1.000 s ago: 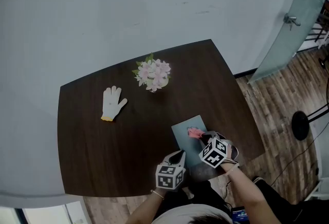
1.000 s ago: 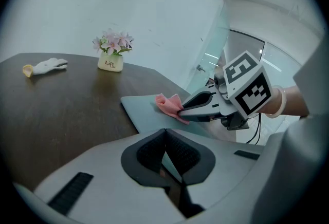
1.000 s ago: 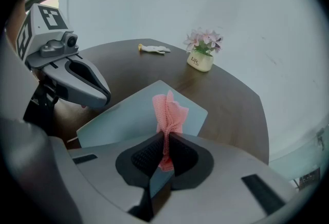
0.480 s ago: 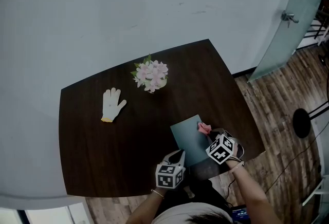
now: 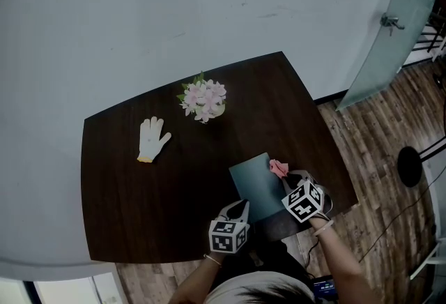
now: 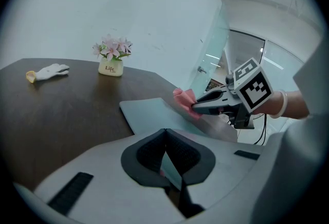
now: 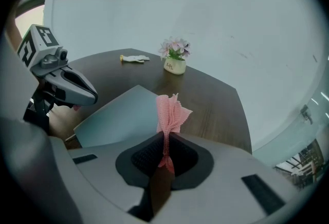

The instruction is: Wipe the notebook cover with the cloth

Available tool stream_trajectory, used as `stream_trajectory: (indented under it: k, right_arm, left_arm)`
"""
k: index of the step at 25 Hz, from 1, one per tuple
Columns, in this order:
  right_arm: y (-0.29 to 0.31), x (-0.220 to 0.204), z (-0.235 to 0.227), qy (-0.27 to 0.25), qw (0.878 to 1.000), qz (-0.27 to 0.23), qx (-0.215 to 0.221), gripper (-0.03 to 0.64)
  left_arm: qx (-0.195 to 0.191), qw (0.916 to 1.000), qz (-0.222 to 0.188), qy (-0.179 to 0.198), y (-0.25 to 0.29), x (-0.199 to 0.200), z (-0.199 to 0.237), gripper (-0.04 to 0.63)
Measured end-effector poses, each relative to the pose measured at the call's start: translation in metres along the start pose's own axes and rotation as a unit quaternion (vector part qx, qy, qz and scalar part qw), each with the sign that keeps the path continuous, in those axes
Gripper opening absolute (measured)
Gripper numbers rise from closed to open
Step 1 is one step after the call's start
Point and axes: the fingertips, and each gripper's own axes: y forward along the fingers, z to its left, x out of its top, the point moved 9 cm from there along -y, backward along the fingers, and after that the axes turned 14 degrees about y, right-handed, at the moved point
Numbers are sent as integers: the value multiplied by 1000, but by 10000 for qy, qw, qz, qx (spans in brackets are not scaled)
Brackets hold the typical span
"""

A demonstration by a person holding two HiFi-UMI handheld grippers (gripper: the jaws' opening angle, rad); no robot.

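A teal notebook point(image 5: 256, 186) lies flat near the front right edge of the dark table point(image 5: 139, 184). My right gripper point(image 5: 286, 176) is shut on a pink cloth point(image 5: 279, 168), which sits at the notebook's far right corner. In the right gripper view the cloth point(image 7: 171, 112) sticks up from the shut jaws, over the notebook point(image 7: 121, 115). My left gripper point(image 5: 240, 209) is at the notebook's near edge. Its jaws are shut, with a thin teal edge of the notebook point(image 6: 151, 115) pinched between them. In the left gripper view the right gripper point(image 6: 199, 108) and the cloth point(image 6: 185, 100) show on the right.
A small pot of pink flowers point(image 5: 203, 100) stands at the back middle of the table. A white glove point(image 5: 152, 138) lies at the left. The table's right corner is just past the notebook. A glass door point(image 5: 390, 24) and wooden floor are off to the right.
My right gripper has carried the pink cloth across the cover, from its middle to its far right corner. The left gripper has stayed at the near edge.
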Motion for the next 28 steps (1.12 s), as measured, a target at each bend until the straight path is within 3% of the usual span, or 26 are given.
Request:
stream_trajectory:
  k: [9, 28]
  right_arm:
    - [-16, 8, 42, -187, 9982, -314, 468, 33]
    - [1, 14, 126, -809, 9844, 13, 1559, 34]
  left_arm:
    - [97, 9999, -88, -1, -10, -3, -6, 18]
    - [336, 9990, -215, -205, -32, -15, 4, 18]
